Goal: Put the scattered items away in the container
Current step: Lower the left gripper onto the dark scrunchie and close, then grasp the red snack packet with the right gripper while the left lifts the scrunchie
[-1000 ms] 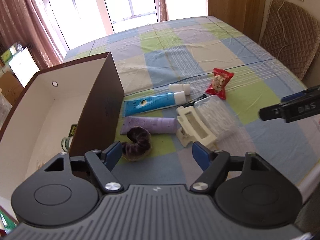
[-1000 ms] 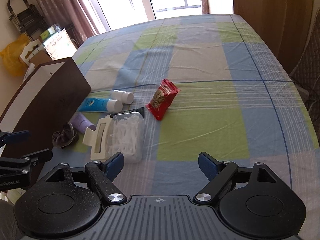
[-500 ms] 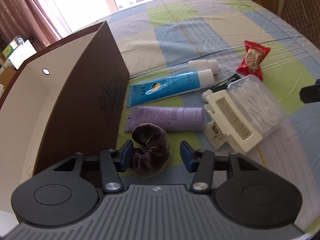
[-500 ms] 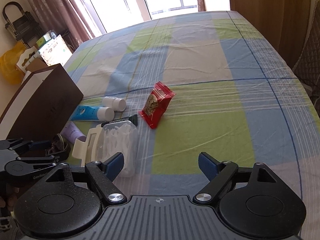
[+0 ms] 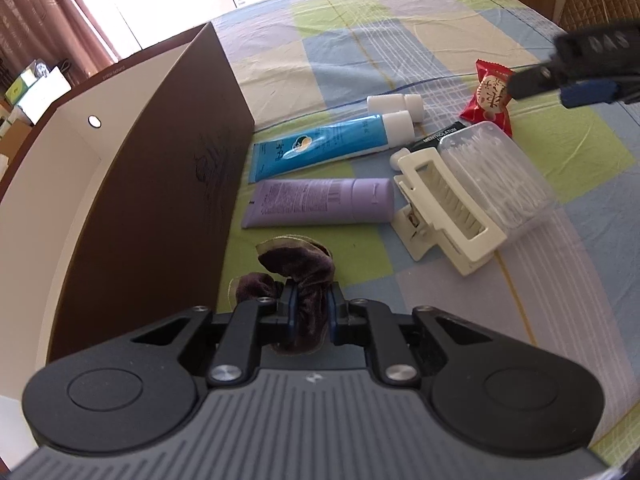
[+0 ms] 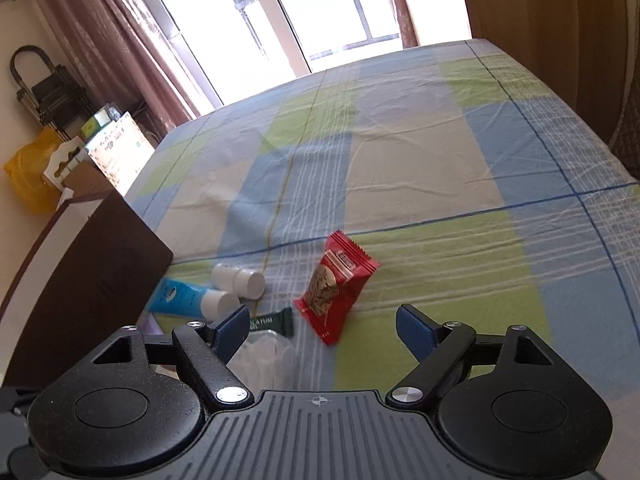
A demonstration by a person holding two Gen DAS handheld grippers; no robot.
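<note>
One checked bedsheet (image 6: 420,168), curtained window (image 6: 320,8), left gripper (image 5: 310,312) clamping scrunchie (image 5: 296,268), right gripper (image 6: 322,326) wide.

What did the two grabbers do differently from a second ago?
The left gripper moved down to the purple scrunchie and shut its fingers on it. The right gripper, open as before, moved forward toward the red snack packet. The tubes, hair clip and brown box stayed put.
</note>
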